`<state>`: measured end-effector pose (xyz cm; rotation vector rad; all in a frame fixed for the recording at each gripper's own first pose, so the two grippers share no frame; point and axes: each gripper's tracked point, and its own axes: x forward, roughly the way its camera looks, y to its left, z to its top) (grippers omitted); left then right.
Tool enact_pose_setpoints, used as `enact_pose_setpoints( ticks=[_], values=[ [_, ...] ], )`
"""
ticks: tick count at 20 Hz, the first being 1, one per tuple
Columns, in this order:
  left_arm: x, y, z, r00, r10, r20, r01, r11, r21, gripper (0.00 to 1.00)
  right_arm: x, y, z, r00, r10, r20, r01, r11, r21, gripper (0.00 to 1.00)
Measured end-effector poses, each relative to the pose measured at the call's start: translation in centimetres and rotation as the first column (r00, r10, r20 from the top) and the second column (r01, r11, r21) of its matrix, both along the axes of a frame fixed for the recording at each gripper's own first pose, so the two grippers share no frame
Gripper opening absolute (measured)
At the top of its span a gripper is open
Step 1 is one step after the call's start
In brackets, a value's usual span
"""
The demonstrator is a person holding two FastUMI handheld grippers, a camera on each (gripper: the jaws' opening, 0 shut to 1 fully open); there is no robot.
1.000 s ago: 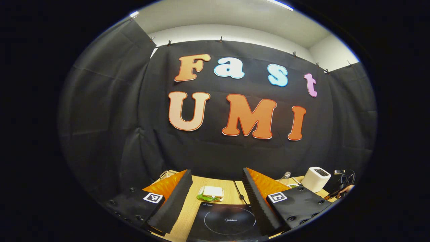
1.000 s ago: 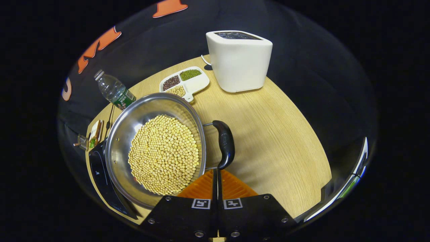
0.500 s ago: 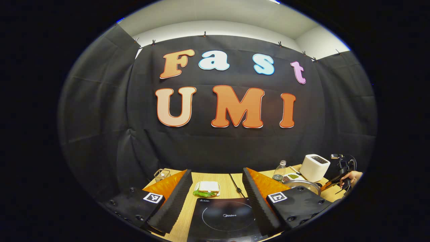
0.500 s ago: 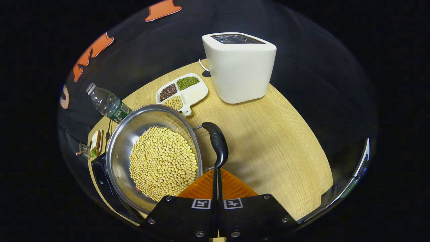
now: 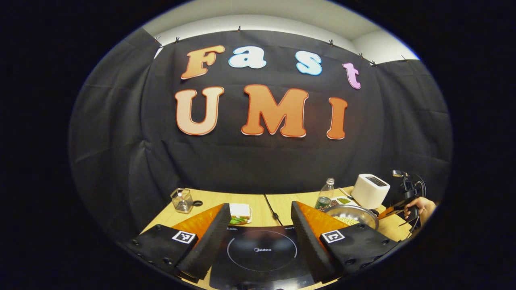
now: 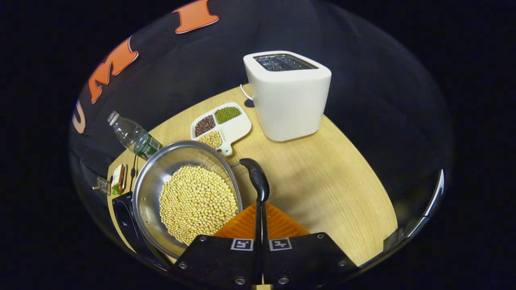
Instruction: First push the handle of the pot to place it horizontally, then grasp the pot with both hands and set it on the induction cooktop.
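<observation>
Right gripper: fingers pressed together, nothing between them, tips right at the near end of the pot handle; contact likely, can't confirm. Handle runs toward 12 o'clock from the tips along the right side of the pot. Pot is steel, full of soybeans, sits on the wooden table, left edge over the induction cooktop. Divided bean dish just past the pot at 12 o'clock, white toaster at 1 o'clock, water bottle at 10 o'clock.

Left gripper: fingers spread wide, holding nothing, hovering over the cooktop. Sandwich plate beyond it at 12 o'clock, glass jar at 10 o'clock. Pot at 3 o'clock, with a hand holding the other gripper past it.
</observation>
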<state>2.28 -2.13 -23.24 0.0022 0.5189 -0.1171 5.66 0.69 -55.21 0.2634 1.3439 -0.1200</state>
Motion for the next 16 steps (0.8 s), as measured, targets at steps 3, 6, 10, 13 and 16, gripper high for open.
enact_pose_setpoints(
  ticks=[3, 6, 10, 13, 16],
  values=[
    [0.3, -3.5, -2.8, 0.996, -0.047, -0.079, 0.044, 0.998, -0.045, 0.98, 0.9, -0.3, 2.0, 0.998, 0.016, 0.059, -0.016, 1.0, 0.011, 0.01],
    [0.4, -8.1, -6.8, 0.976, -0.11, -0.188, 0.089, 0.99, -0.113, 0.98, 1.3, 0.9, 3.4, 0.993, 0.052, 0.105, -0.057, 0.997, 0.045, 0.12],
    [0.1, -13.6, -13.1, 0.921, -0.179, -0.346, 0.121, 0.976, -0.182, 0.98, 1.3, 1.3, 3.0, 0.98, 0.143, 0.138, -0.146, 0.989, 0.012, 0.47],
    [0.6, -15.6, -18.2, 0.896, -0.193, -0.399, 0.142, 0.978, -0.154, 0.99, 1.7, 1.0, 2.4, 0.964, 0.208, 0.169, -0.203, 0.978, -0.044, 0.67],
    [0.6, -17.5, -22.2, 0.87, -0.203, -0.448, 0.162, 0.978, -0.13, 0.99, 1.8, 1.5, 1.8, 0.952, 0.251, 0.177, -0.245, 0.968, -0.056, 0.82]
  ],
)
